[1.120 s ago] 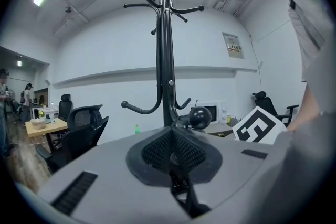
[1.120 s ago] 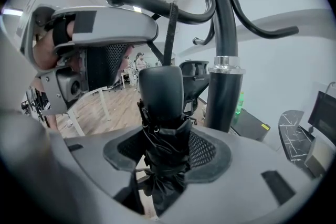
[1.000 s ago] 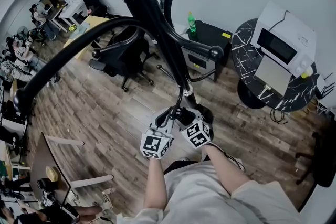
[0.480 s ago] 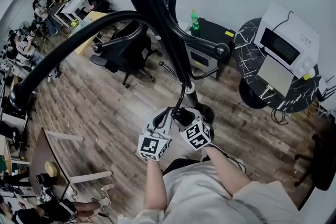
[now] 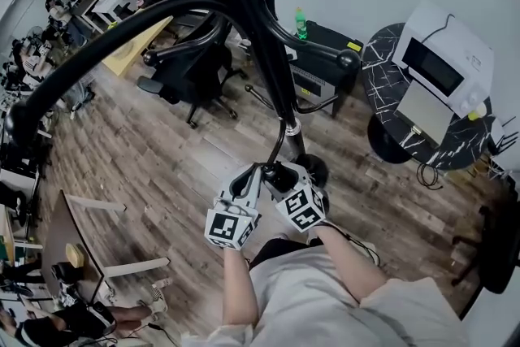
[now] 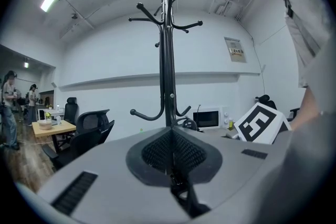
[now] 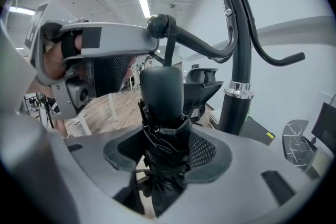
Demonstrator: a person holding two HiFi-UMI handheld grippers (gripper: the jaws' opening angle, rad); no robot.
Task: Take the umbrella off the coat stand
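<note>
The black coat stand (image 5: 244, 4) rises right in front of me; its pole (image 7: 239, 55) and a ball-tipped lower hook (image 7: 157, 24) fill the right gripper view. A folded black umbrella (image 7: 163, 107) stands upright between the jaws of my right gripper (image 7: 163, 149), which is shut on it. A thin strap runs from its handle up to the hook's ball. My left gripper (image 6: 172, 136) is shut, with a thin dark strip, seemingly that strap, pinched between its pads. In the head view both grippers, left (image 5: 258, 169) and right (image 5: 288, 179), meet beside the pole.
A black office chair (image 5: 191, 69) stands left of the stand. Behind it are a black cabinet (image 5: 325, 53) with a green bottle (image 5: 301, 27), and a microwave (image 5: 443, 65) on a round dark table (image 5: 382, 69). A wooden table (image 5: 134, 53) and seated people (image 5: 32, 61) are far left.
Both grippers, with the umbrella between them, have risen a little beside the pole. Neither gripper's jaws have changed.
</note>
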